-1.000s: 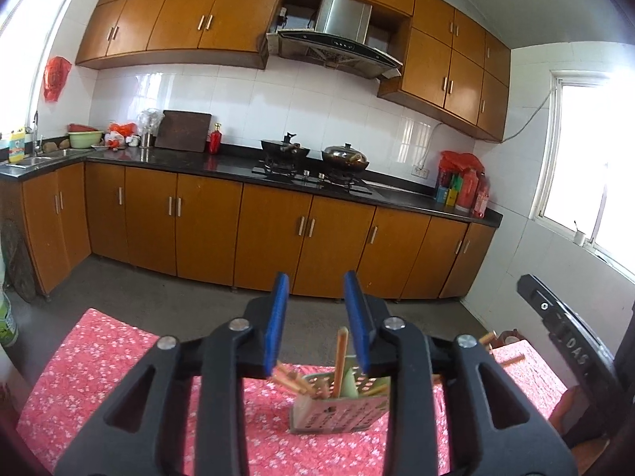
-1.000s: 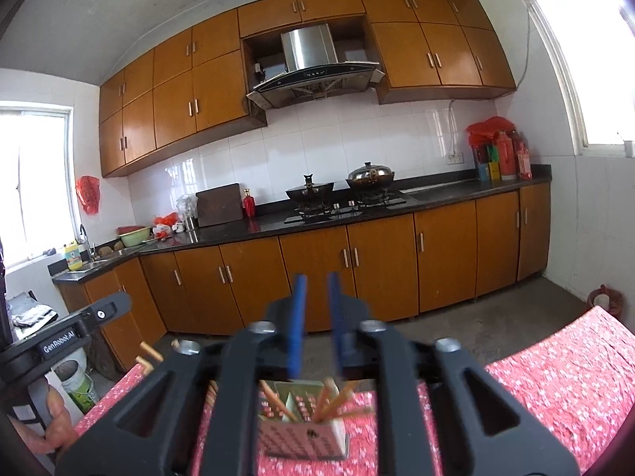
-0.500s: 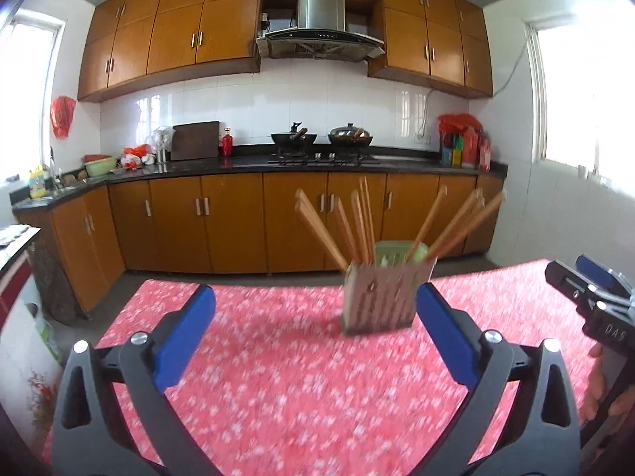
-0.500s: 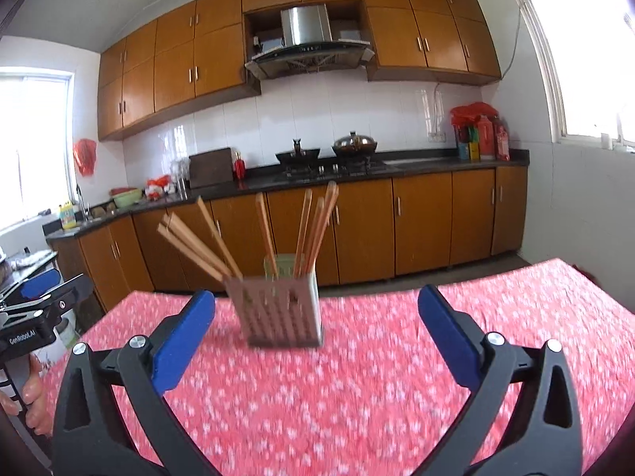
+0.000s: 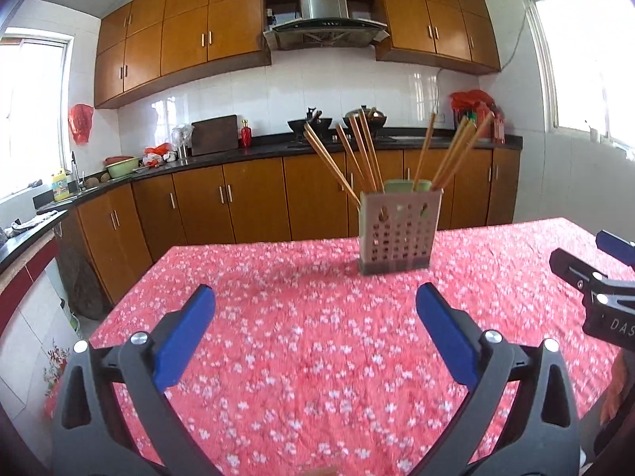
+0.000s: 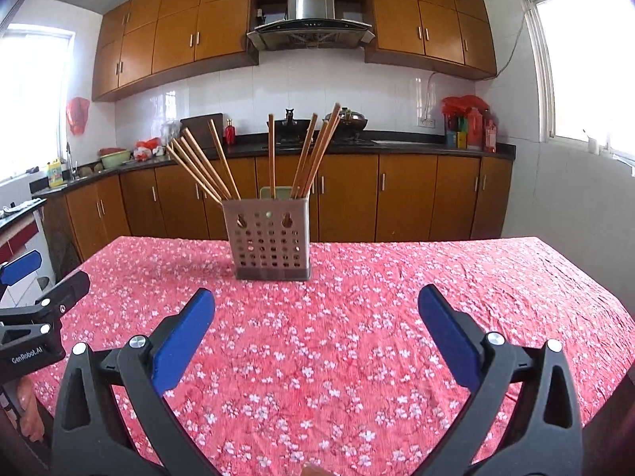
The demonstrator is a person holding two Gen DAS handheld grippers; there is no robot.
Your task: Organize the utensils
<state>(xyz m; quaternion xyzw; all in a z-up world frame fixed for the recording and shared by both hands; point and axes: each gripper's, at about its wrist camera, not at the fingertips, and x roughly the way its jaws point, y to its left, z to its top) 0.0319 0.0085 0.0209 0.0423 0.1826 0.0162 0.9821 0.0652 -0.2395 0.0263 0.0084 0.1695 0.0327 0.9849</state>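
Observation:
A perforated metal utensil holder (image 5: 399,232) stands upright on the red floral tablecloth (image 5: 317,337), with several wooden chopsticks (image 5: 359,154) fanned out of its top. It also shows in the right wrist view (image 6: 271,238) with its chopsticks (image 6: 202,168). My left gripper (image 5: 315,297) is open and empty, low over the cloth, well short of the holder. My right gripper (image 6: 316,301) is open and empty too, also short of the holder. Each gripper shows at the edge of the other's view: the right one (image 5: 595,277), the left one (image 6: 39,309).
The table's far edge (image 6: 317,240) lies just behind the holder. Beyond it are a floor gap, brown kitchen cabinets (image 5: 254,198) and a dark counter with pots (image 6: 349,117) on a stove. Windows sit at both sides.
Both grippers went from nearly shut above the holder to wide open, and drew back and down toward the near side of the table. The holder now stands farther off.

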